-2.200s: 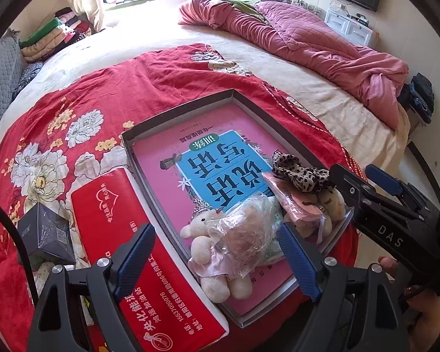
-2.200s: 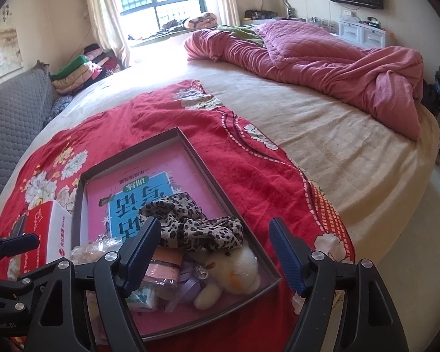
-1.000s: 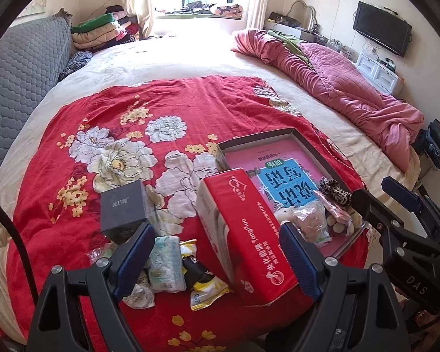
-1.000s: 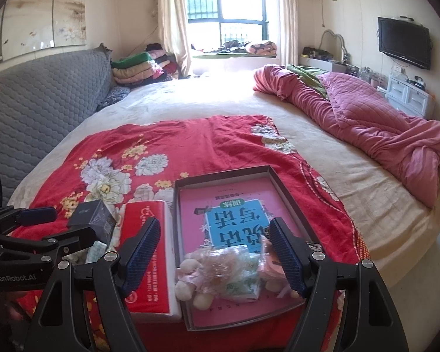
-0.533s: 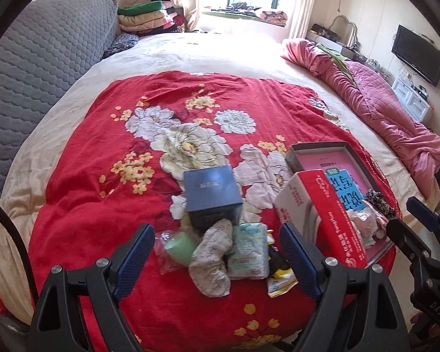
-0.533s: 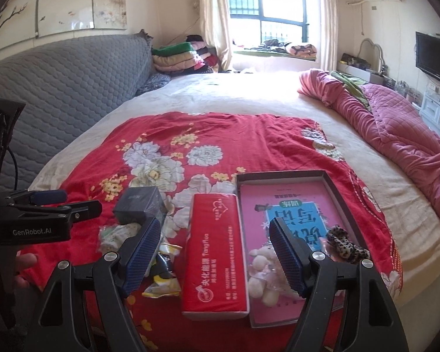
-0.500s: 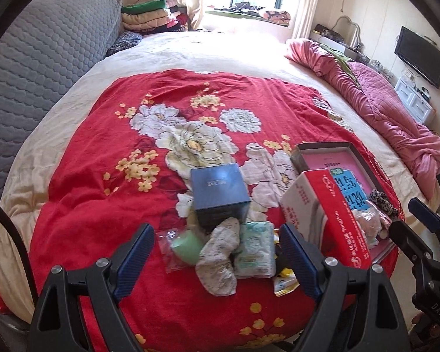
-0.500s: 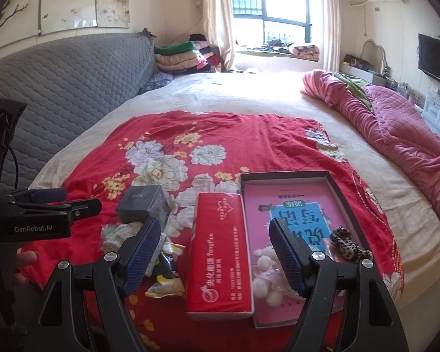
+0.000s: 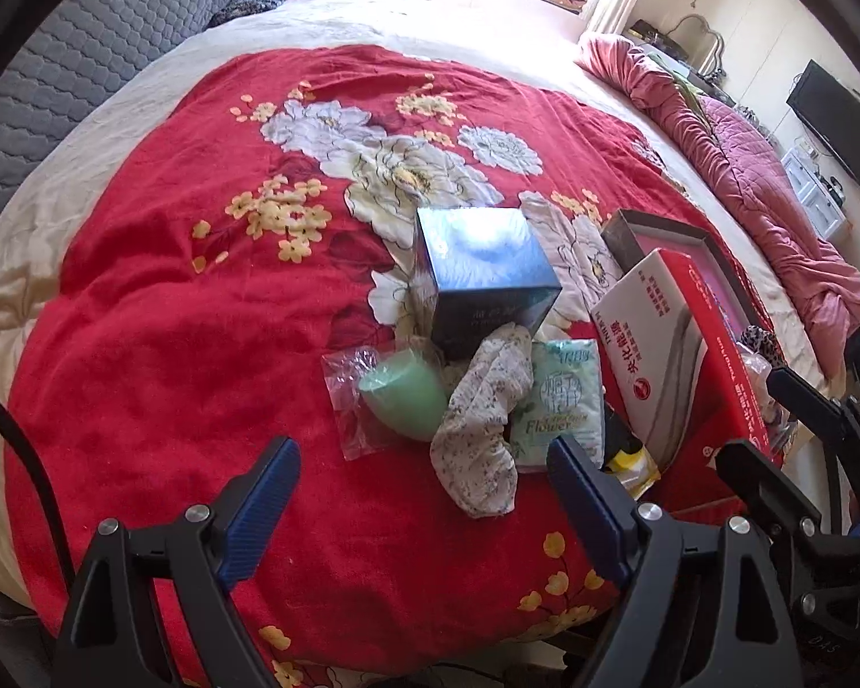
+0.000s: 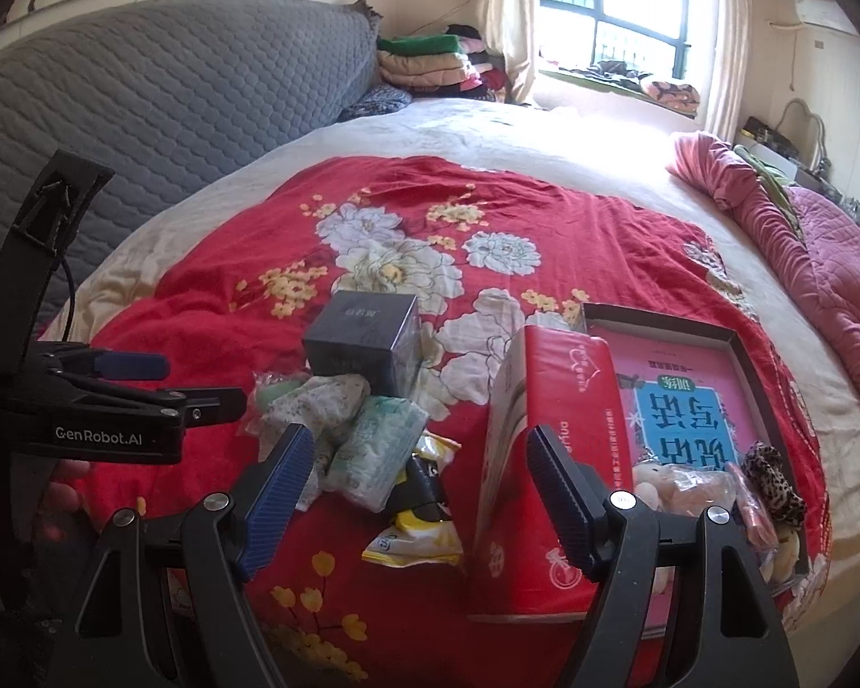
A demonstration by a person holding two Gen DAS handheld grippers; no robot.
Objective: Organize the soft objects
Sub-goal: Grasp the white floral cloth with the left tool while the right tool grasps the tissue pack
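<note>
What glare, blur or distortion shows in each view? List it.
Left wrist view: glare whitens the top of the dark box; fisheye bends the bed round. Right wrist view: the window is blown out; the gripper is sharp, no motion blur.

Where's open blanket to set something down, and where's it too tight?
Free: the red floral blanket left of the dark box, out to the beige sheet, and the flowers beyond the box. The tray's far half shows only its pink book. Crowded: bagged green piece, floral cloth, tissue pack and snack packet bunch against the red carton.
</note>
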